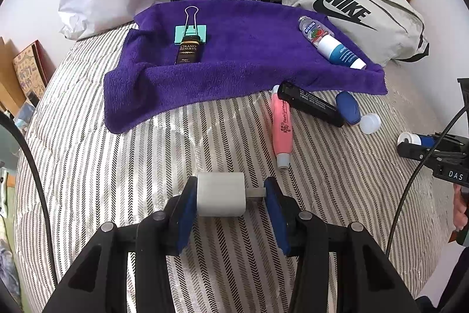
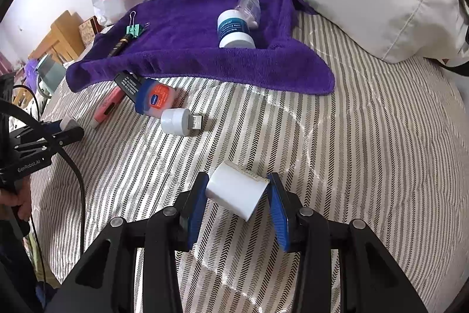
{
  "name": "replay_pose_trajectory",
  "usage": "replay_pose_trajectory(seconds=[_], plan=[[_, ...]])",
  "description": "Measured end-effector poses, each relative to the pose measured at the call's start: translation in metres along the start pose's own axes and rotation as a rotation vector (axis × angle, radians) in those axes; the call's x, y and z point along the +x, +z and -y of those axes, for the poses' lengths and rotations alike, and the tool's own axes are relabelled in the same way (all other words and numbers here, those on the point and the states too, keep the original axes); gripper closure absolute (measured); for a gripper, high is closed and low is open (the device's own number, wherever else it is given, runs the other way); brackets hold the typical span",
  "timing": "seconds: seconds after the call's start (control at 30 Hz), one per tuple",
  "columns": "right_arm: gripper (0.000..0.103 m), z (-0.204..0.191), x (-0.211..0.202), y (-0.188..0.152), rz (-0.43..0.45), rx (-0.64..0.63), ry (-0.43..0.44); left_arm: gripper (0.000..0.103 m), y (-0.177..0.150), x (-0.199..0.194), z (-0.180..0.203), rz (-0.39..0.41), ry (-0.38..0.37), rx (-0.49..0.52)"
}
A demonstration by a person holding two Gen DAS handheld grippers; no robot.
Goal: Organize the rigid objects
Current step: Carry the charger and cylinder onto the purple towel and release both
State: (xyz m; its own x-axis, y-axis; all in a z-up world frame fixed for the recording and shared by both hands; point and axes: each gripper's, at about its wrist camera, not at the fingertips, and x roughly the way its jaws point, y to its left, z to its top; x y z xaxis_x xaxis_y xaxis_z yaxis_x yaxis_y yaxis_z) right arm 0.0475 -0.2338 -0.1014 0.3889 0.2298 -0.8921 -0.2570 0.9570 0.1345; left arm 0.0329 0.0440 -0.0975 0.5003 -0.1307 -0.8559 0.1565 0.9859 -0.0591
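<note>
While your left gripper [image 1: 231, 194] clamps a smooth white USB plug [image 1: 220, 194] between its blue ribbed pads, metal tip against the right pad, your right gripper [image 2: 238, 192] grips a white cylindrical roll [image 2: 236, 191], tilted in the jaws. Both hover over the herringbone-striped bedspread [image 2: 366, 151], which lies open and bare on your right. Ahead, a fuzzy purple towel [image 1: 243, 55] holds a teal binder clip [image 1: 191, 33], a dark tube [image 1: 187, 50] and two small bottles [image 1: 331, 43]. Just off its front hem lie a pink tube [image 1: 281, 128], a black stick [image 1: 310, 104], a blue tin [image 2: 156, 100] and another white USB plug [image 2: 181, 121].
</note>
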Motion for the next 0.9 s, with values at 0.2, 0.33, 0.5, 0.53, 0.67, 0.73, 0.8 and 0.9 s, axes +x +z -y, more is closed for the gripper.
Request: replay_pose_trajectory(seconds=[0.2, 0.33, 0.5, 0.53, 0.67, 0.73, 0.8, 0.9], plan=[[0.062, -0.002, -0.001, 0.0, 0.006, -0.003, 0.002, 0.062, 0.0, 0.001, 0.006, 0.012, 0.032, 0.028], [0.062, 0.0, -0.008, 0.002, 0.022, 0.002, 0.01, 0.062, 0.001, -0.004, 0.0, 0.018, 0.023, 0.011], [0.062, 0.002, -0.014, 0.01, 0.044, 0.012, 0.037, 0.062, 0.005, -0.013, -0.009, 0.032, 0.002, -0.016], [0.062, 0.002, -0.014, 0.011, 0.047, 0.013, 0.043, 0.062, 0.007, -0.015, -0.01, 0.036, 0.004, -0.017], [0.062, 0.001, -0.017, 0.018, 0.058, 0.007, 0.054, 0.062, 0.013, -0.021, -0.013, 0.052, 0.016, -0.02], [0.062, 0.0, -0.019, 0.023, 0.062, 0.002, 0.058, 0.062, 0.017, -0.023, -0.014, 0.059, 0.009, -0.022], [0.062, 0.0, -0.02, 0.026, 0.064, -0.002, 0.062, 0.062, 0.022, -0.025, -0.014, 0.067, 0.003, -0.022], [0.062, -0.002, -0.021, 0.034, 0.07, -0.011, 0.069, 0.062, 0.029, -0.026, -0.015, 0.078, 0.003, -0.022]])
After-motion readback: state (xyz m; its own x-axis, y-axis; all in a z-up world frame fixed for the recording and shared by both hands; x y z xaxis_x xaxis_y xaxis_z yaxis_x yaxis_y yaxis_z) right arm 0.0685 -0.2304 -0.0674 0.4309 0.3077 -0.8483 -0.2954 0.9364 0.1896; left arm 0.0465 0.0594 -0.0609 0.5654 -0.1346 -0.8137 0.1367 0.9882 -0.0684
